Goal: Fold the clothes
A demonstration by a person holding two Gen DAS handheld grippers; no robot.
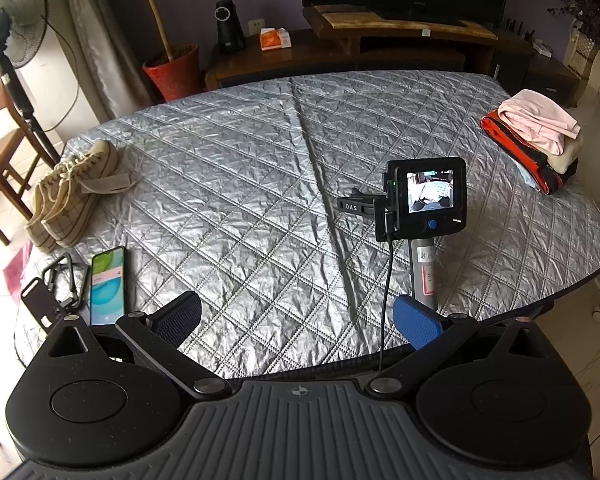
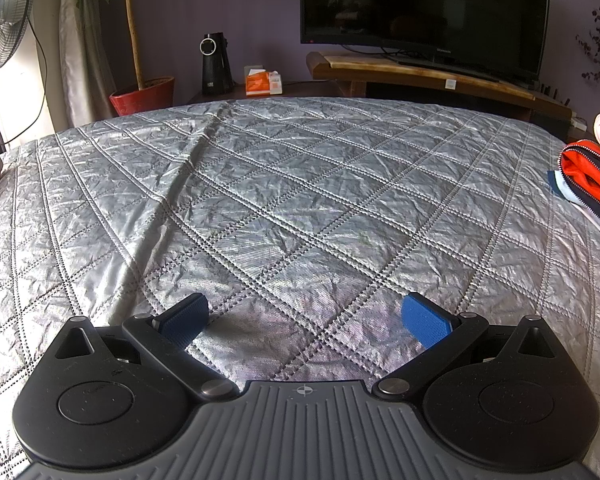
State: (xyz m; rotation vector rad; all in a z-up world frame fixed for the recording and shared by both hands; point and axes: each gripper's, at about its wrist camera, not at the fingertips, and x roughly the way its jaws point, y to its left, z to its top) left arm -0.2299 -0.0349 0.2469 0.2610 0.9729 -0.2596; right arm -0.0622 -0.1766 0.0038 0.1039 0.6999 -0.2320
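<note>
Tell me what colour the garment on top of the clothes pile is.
Pale pink garment; it shows best in the left wrist view.

We see a pair of canvas shoes (image 1: 74, 192) and a phone (image 1: 107, 286) at the quilted surface's (image 1: 240, 168) left edge; beyond stand a fan (image 1: 14, 20), a red plant pot (image 1: 173, 70) and a television (image 2: 424, 12).

The left wrist view sits back from the near edge of the quilted tabletop (image 1: 228, 184), looking forward and down across it, with the right device (image 1: 426, 200) standing ahead. The right wrist view rides low and close over the quilt (image 2: 284, 200), facing the same way. Both share the tabletop, the television (image 2: 424, 4) and the red plant pot (image 1: 174, 70) — and the clothes pile (image 1: 536, 136) at right.
</note>
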